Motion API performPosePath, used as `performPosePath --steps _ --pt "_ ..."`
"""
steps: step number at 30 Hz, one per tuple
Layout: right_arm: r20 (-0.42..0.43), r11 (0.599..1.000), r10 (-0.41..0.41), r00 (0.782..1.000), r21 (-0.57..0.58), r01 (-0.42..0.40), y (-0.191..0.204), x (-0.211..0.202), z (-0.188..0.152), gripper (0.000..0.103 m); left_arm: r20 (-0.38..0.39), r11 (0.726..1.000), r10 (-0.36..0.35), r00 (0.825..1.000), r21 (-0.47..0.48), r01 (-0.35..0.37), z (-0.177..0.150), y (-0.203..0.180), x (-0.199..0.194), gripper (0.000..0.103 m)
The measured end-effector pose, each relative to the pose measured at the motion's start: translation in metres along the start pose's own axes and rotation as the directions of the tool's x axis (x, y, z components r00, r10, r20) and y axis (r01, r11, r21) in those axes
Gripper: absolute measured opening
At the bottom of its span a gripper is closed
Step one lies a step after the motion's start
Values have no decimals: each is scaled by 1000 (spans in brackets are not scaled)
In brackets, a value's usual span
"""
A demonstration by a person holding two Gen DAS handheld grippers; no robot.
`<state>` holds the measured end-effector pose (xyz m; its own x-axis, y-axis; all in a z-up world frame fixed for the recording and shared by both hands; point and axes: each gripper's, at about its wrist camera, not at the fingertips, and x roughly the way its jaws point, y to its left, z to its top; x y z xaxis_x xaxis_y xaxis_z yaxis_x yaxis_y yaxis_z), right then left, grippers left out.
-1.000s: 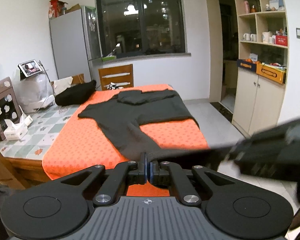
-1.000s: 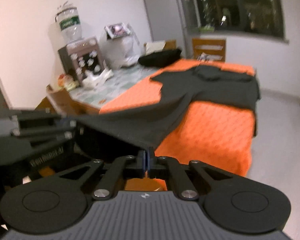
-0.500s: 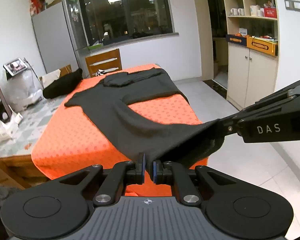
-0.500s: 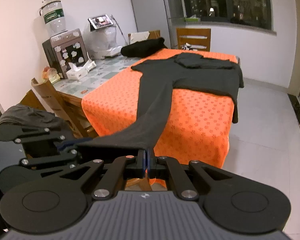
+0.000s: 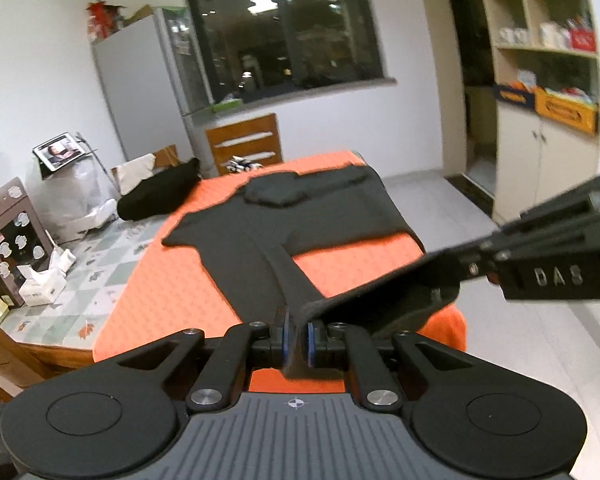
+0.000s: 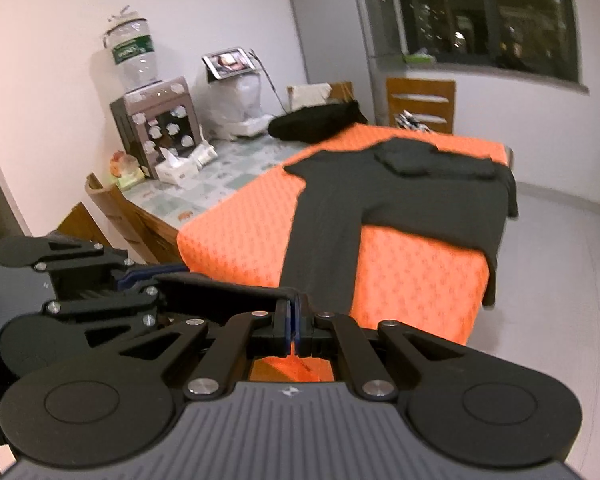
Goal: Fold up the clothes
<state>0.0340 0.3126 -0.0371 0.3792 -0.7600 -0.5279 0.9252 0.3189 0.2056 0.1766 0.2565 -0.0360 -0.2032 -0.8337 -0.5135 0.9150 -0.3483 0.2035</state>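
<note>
A black garment (image 5: 300, 216) lies spread on the orange cloth (image 5: 172, 284) over the table, its far part folded in a small stack. One long leg of the black garment (image 6: 324, 240) runs toward me off the near edge. My left gripper (image 5: 296, 338) is shut on the hem's left corner. My right gripper (image 6: 292, 322) is shut on the other corner, and the hem stretches taut between them. The right gripper (image 5: 476, 268) shows at the right of the left wrist view; the left gripper (image 6: 140, 280) shows at the left of the right wrist view.
A black bundle (image 5: 160, 192) sits at the far left of the table, by tissue boxes (image 5: 40, 284) and a water dispenser (image 6: 156, 128) on the tiled top. Wooden chairs (image 5: 244, 144) stand beyond. A shelf cabinet (image 5: 548, 120) lines the right wall over bare floor (image 6: 548, 280).
Both grippers pulled back and apart from the table with the garment's hem, drawing the leg straight and taut. The left gripper's fingers now stand slightly wider around thicker cloth.
</note>
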Motion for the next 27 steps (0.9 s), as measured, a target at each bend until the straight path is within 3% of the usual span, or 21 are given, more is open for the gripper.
performPosePath --steps 10,16,22,27 --pt "48 989 66 997 -135 -59 -45 65 96 3 24 995 77 997 -65 -75 73 34 84 15" --pt "-9 982 114 993 -153 -114 -90 135 161 3 -14 986 102 995 -130 -103 115 57 161 18" --pt "-87 983 145 986 -101 -153 -139 207 192 3 -102 971 34 994 -233 -57 125 77 237 23" --pt "-188 973 208 960 -63 -224 -171 270 198 3 -161 944 -64 985 -330 7 122 90 290 31"
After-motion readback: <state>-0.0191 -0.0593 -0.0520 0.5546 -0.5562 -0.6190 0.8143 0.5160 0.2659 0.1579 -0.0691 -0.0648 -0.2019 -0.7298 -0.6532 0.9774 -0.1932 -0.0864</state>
